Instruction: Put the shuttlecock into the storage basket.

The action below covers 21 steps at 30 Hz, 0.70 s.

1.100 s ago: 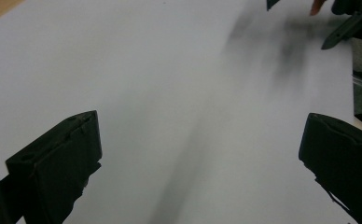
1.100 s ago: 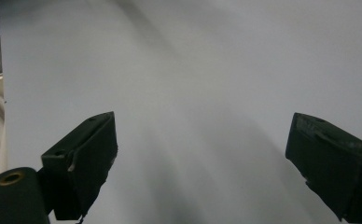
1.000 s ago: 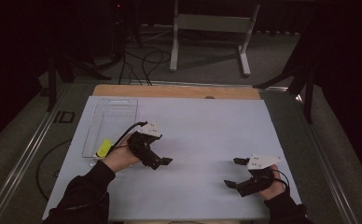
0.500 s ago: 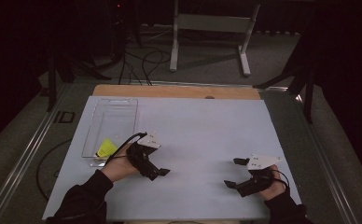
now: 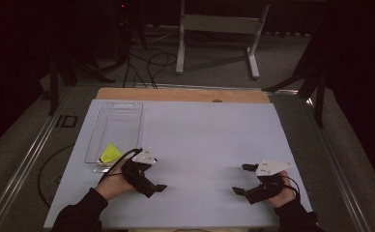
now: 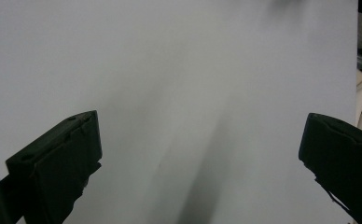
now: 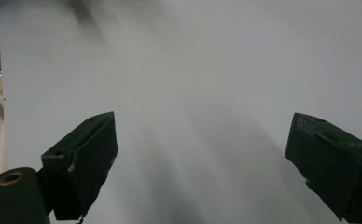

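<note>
With both my left hand-held gripper and right hand-held gripper spread empty over the white desk, a careless left swing could knock the clear rectangular plastic tray.

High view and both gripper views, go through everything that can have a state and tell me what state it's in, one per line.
Left gripper: open, jaws wide apart, nothing between them.
Right gripper: open, jaws wide apart, nothing between them.
Clear tray: uncovered, lying flat at the table's left side.
Yellow item: inside the tray, at its near end.
</note>
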Available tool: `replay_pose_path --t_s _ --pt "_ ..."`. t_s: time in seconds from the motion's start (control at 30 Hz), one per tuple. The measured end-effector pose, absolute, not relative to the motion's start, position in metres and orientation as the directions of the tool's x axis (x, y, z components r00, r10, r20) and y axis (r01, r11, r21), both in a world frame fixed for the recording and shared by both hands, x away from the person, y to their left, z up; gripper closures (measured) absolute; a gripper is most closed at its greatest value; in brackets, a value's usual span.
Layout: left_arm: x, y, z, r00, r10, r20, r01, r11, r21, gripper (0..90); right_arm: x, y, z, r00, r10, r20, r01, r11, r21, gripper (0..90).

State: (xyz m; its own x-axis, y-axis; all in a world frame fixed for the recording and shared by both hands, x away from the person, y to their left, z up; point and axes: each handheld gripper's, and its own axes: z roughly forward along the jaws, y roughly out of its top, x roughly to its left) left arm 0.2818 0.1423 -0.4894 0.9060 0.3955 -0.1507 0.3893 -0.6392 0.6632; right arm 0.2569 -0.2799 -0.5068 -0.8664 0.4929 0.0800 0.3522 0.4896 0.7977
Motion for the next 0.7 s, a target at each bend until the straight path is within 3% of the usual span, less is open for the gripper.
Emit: replay_pose_path --t_s 0.7 --pt "0.255 0.18 -0.495 0.895 0.423 -0.142 0.402 -0.626 0.668 0.1 0.257 -0.279 -0.508 -0.872 0.482 0.086 0.351 0.494 0.795 9.2"
